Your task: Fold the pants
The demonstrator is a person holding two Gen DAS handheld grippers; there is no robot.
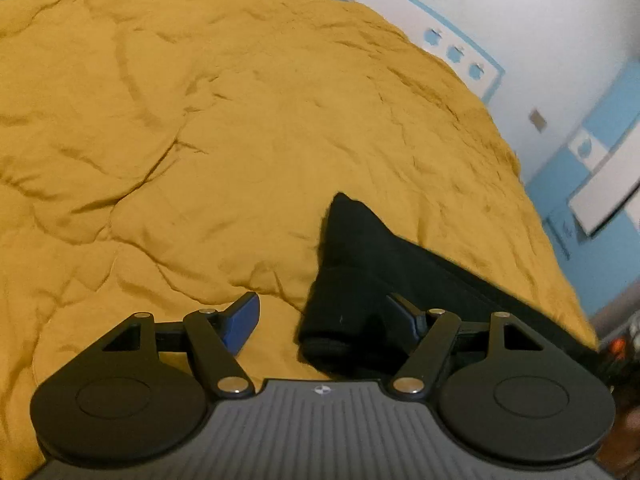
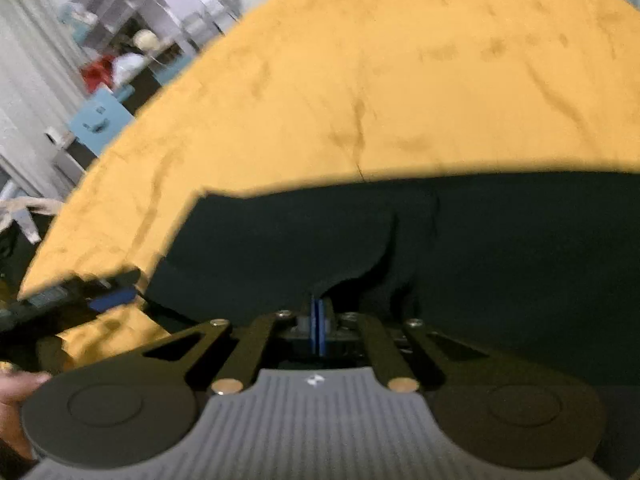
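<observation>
Left wrist view: the left gripper (image 1: 326,320) hangs low over the mustard bedspread (image 1: 168,128), jaws wide apart. One bunched end of the black pants (image 1: 352,272) lies between the fingers, nearer the right-hand pad, which touches or overlaps the cloth; nothing is pinched. The rest of the garment trails off to the right along the bed.

Right wrist view: the right gripper (image 2: 319,322) has its blue pads pressed together at the near edge of the pants (image 2: 460,240). Whether cloth sits between them cannot be told; the edge is dark and blurred. The garment lies spread flat across the bedspread (image 2: 360,80). The left gripper (image 2: 108,298) appears at far left, beside the pants' end.

Judgement: an early step, securing both ends before a fold. Next move calls for the left jaws to close on the bunched end, then a level lift.

Only the right view shows the pants' full spread; only the left shows the open jaws straddling the end
</observation>
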